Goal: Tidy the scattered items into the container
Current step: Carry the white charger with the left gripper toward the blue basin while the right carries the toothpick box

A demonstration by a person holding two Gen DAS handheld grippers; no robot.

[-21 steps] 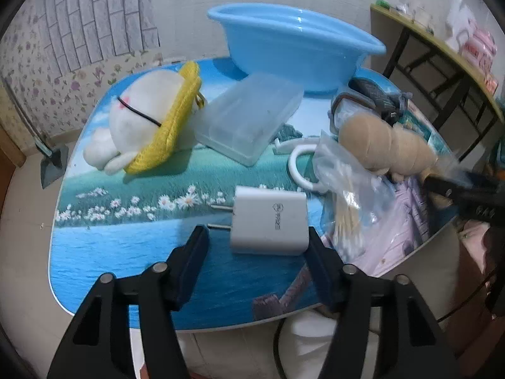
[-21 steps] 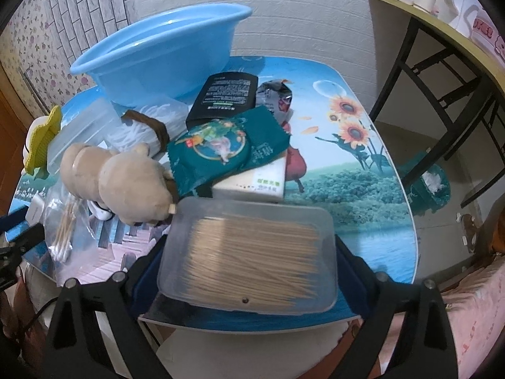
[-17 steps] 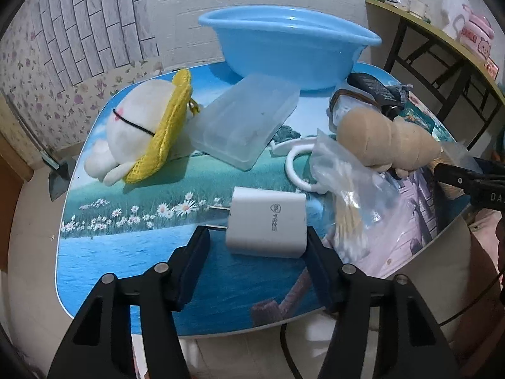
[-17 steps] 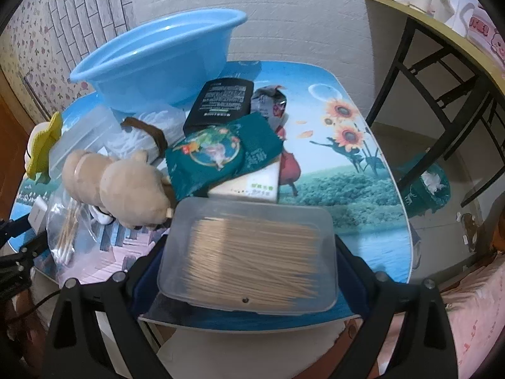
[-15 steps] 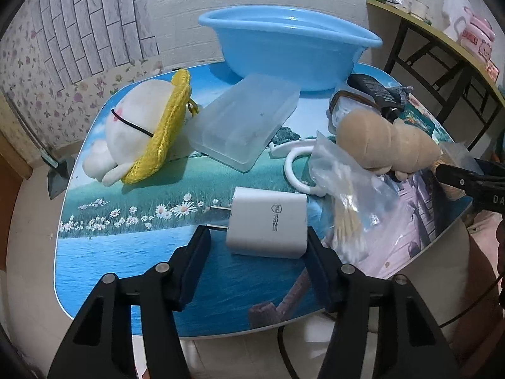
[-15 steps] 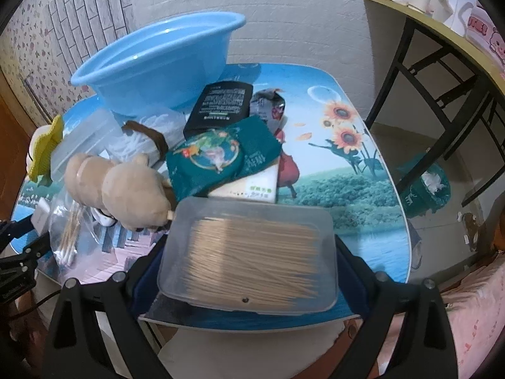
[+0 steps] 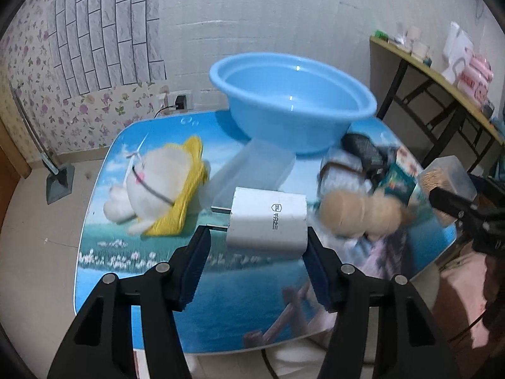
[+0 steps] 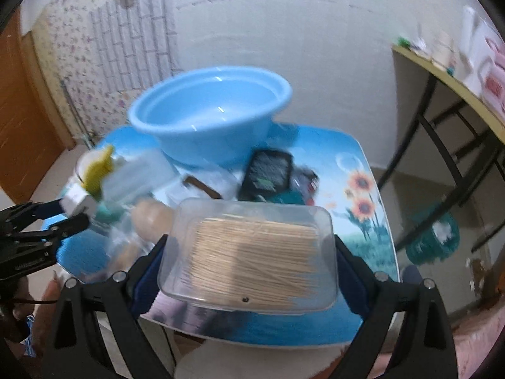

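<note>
My left gripper (image 7: 256, 246) is shut on a white charger plug (image 7: 268, 221), held in the air above the picture-printed table (image 7: 132, 271). The plug's prongs point left, against the left finger. My right gripper (image 8: 249, 248) is shut on a clear box of toothpicks (image 8: 252, 259), also off the table. The empty blue basin (image 7: 293, 107) stands at the table's far side, ahead of both grippers; the right wrist view shows the basin (image 8: 211, 110) as well. The left gripper (image 8: 71, 213) with the plug shows at that view's left edge.
On the table lie a white plush with a yellow hat (image 7: 157, 189), a clear plastic case (image 7: 252, 167), a tan plush (image 7: 359, 211), a black packet (image 8: 268, 170) and a teal pouch (image 8: 290, 197). A side desk (image 7: 442, 85) with black legs stands at the right.
The left gripper has closed on the plug and lifted it off the table. Both grippers have risen and moved toward the basin; the toothpick box stays in the right one.
</note>
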